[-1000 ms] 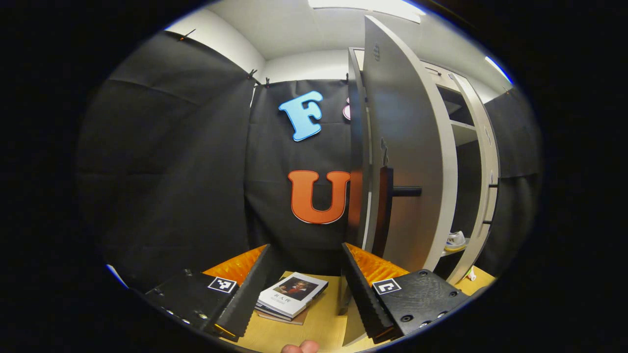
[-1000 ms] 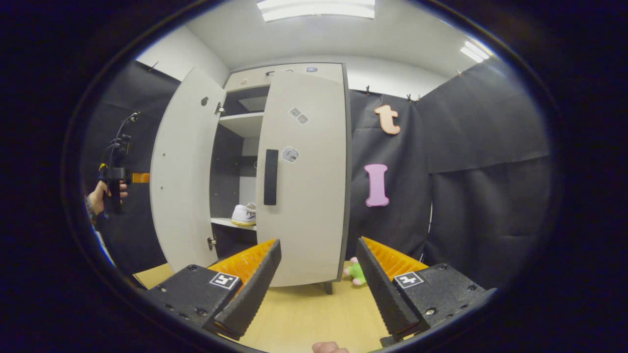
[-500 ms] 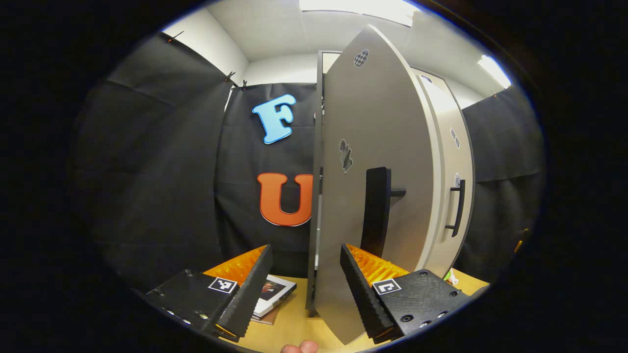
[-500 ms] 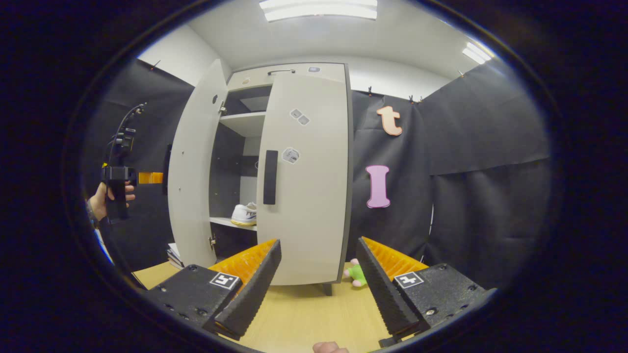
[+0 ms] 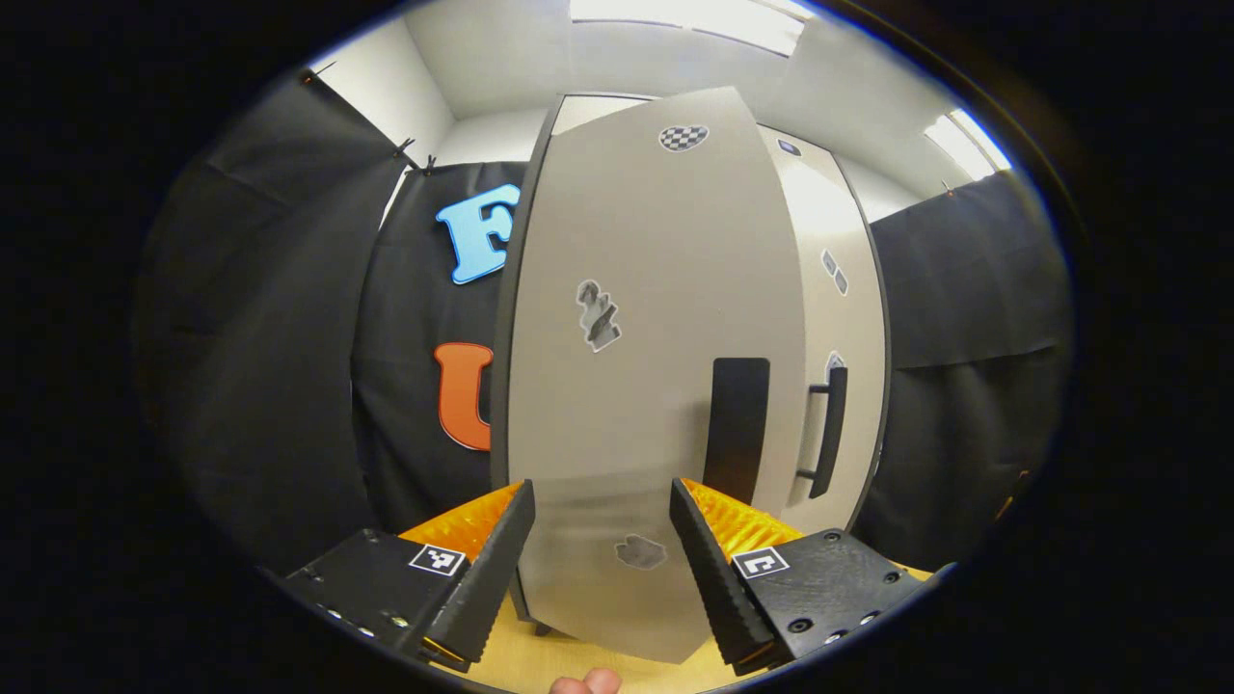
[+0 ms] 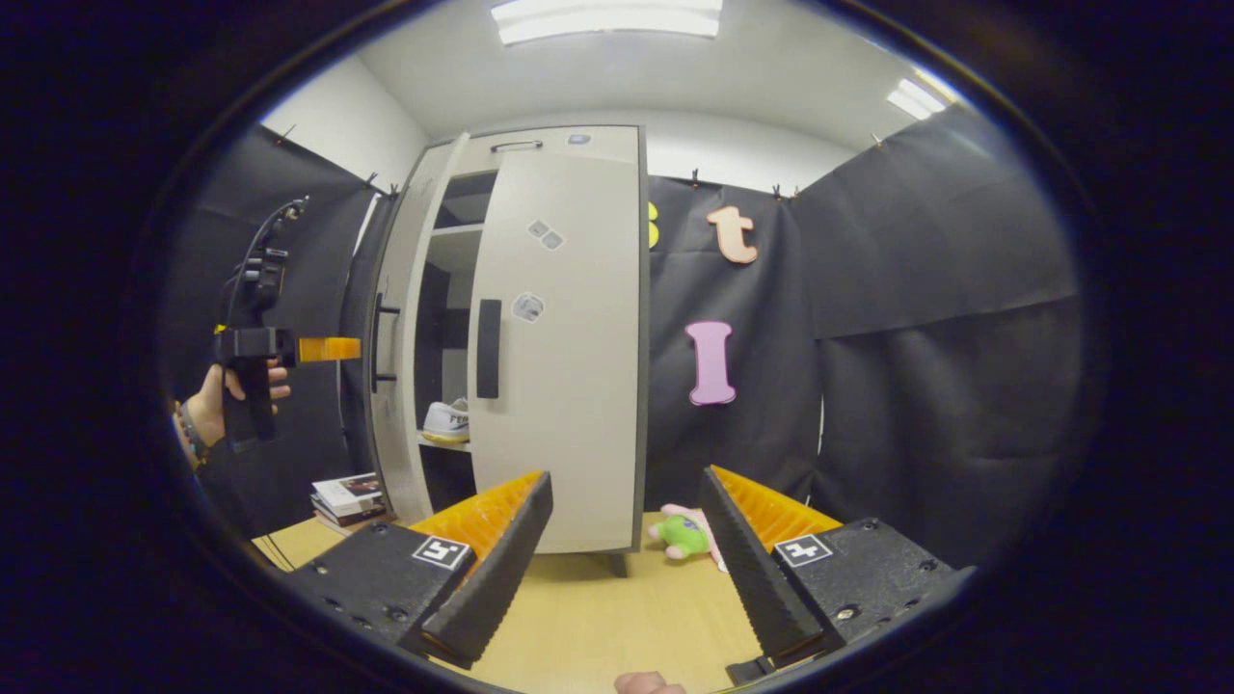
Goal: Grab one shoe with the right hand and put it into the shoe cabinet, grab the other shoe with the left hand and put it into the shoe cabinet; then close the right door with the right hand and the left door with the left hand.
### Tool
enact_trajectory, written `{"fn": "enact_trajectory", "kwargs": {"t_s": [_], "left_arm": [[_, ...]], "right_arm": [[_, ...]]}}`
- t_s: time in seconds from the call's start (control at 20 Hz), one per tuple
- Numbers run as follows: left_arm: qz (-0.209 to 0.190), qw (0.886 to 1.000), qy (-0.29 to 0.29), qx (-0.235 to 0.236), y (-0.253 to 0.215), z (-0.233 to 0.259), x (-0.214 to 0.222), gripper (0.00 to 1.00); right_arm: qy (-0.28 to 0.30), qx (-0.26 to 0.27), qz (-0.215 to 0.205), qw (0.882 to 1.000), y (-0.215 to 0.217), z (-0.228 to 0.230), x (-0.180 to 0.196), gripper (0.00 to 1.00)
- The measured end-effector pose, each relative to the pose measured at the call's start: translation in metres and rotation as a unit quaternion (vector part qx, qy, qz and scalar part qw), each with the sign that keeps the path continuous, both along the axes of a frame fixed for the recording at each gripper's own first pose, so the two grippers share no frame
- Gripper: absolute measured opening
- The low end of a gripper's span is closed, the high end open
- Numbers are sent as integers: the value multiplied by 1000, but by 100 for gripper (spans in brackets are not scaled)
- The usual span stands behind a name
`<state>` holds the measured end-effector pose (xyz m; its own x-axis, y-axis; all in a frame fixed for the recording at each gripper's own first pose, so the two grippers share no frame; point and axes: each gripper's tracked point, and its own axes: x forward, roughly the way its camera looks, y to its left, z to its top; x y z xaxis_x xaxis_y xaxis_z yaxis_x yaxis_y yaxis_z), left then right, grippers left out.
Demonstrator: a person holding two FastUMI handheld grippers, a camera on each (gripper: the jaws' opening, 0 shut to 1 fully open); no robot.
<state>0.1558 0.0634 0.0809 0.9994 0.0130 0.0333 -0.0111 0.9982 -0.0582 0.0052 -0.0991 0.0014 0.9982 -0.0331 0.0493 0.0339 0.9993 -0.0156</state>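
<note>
Black cloth (image 6: 945, 318) hangs as the booth's walls, clipped along the top edge, with a white wall (image 6: 742, 149) above it. The ceiling (image 6: 675, 67) is white, with bright light panels (image 6: 605, 17). The floor (image 6: 617, 617) is pale wood. A stack of books (image 6: 349, 496) and a green and pink plush toy (image 6: 686, 535) lie on it.

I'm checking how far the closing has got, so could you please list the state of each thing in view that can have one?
Left door: partly open, swung most of the way shut, a gap left.
Right door: shut.
Shoe: on a shelf inside the cabinet, seen through the gap.
Left gripper: open, holding nothing, facing the left door.
Right gripper: open, holding nothing.
Books: stacked, lying flat.
Plush toy: lying beside the cabinet.
</note>
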Motion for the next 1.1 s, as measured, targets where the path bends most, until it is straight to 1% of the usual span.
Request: {"fn": "enact_trajectory", "kwargs": {"t_s": [0.15, 0.3, 0.45, 0.5, 0.55, 0.75, 0.95, 1.1], "left_arm": [[-15, 1000, -3, -5, -24, 4, -20, 85], [-26, 1000, -8, -6, -48, 5, -52, 85], [-33, 999, 1, 12, -66, -9, -83, 85], [-38, 999, 2, 17, -73, -13, -92, 85], [-39, 999, 5, 22, -79, -19, -101, 85], [-34, 999, 26, 28, -95, -51, -134, 85], [-17, 999, 39, 28, -93, -77, -159, 85], [-6, 999, 35, 6, -84, -85, -165, 85]], "right_arm": [[-1, -5, 6, 1000, 4, 3, 2, 100], [-9, 2, 23, 1000, 18, 11, 6, 99], [-10, 16, 39, 999, 33, 14, 10, 100], [-10, 19, 44, 999, 37, 14, 11, 97], [-9, 22, 50, 998, 43, 13, 12, 100], [-6, 17, 63, 998, 56, 8, 7, 100], [1, 9, 70, 997, 64, -2, -5, 99], [2, 7, 70, 997, 67, -8, -10, 99]]}}
